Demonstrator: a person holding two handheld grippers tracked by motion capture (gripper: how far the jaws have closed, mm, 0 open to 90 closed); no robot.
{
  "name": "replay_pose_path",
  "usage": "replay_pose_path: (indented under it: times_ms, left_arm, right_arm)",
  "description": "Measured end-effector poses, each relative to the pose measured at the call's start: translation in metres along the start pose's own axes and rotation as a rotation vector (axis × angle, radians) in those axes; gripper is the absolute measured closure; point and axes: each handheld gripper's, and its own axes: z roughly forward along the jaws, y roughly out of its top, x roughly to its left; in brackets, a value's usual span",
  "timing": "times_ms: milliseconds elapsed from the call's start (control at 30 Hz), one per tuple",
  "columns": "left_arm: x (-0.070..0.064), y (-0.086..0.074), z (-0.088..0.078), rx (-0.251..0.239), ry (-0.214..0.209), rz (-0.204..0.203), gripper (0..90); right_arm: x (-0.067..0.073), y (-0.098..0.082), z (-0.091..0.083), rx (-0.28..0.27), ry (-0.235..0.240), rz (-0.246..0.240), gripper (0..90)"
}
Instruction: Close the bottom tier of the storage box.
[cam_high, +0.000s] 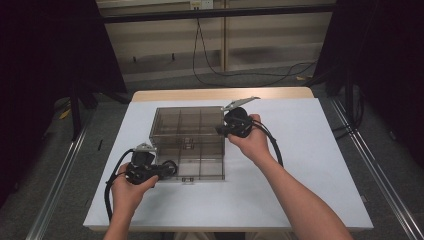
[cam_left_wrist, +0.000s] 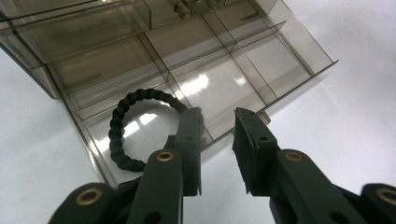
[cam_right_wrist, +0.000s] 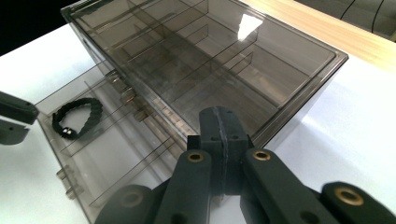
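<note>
A smoky clear compartment box (cam_high: 186, 126) lies opened out on the white table (cam_high: 310, 165), its deep half behind and its shallow divided half (cam_high: 200, 167) in front. A black braided bracelet (cam_left_wrist: 117, 122) lies in the shallow half's corner compartment; it is also in the right gripper view (cam_right_wrist: 95, 112). My left gripper (cam_left_wrist: 219, 116) hovers over that corner, jaws open and empty, the bracelet just left of one finger (cam_left_wrist: 190, 135). It sits at the box's front left (cam_high: 162, 170). My right gripper (cam_right_wrist: 219, 115) is shut on nothing, next to the deep half's right end (cam_high: 222, 131).
The deep half (cam_right_wrist: 261, 74) has several divider walls. Bare white table lies right and in front of the box. The table's wooden far edge (cam_high: 220, 94) runs behind it. Cables (cam_high: 107, 192) trail from both grippers. The left gripper's jaws (cam_right_wrist: 14, 116) show at the right gripper view's left edge.
</note>
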Motion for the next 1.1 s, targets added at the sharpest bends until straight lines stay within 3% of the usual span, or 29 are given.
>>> replay_pose_path:
  times_ms: [467,833,1100]
  left_arm:
    - [-0.0019,-0.0001,0.0002,0.005,-0.003,0.013,73.0]
    - [-0.0013,-0.0021,0.0002,0.011,-0.006,0.014,75.4]
    - [-0.0040,-0.0020,0.0017,0.020,-0.006,0.022,76.9]
  right_arm:
    - [-0.0053,0.0005,0.0072,-0.007,-0.013,0.033,90.0]
    - [-0.0017,0.0031,0.0074,0.022,-0.032,0.010,90.0]
    - [-0.0020,0.0037,0.0068,0.032,-0.025,0.018,90.0]
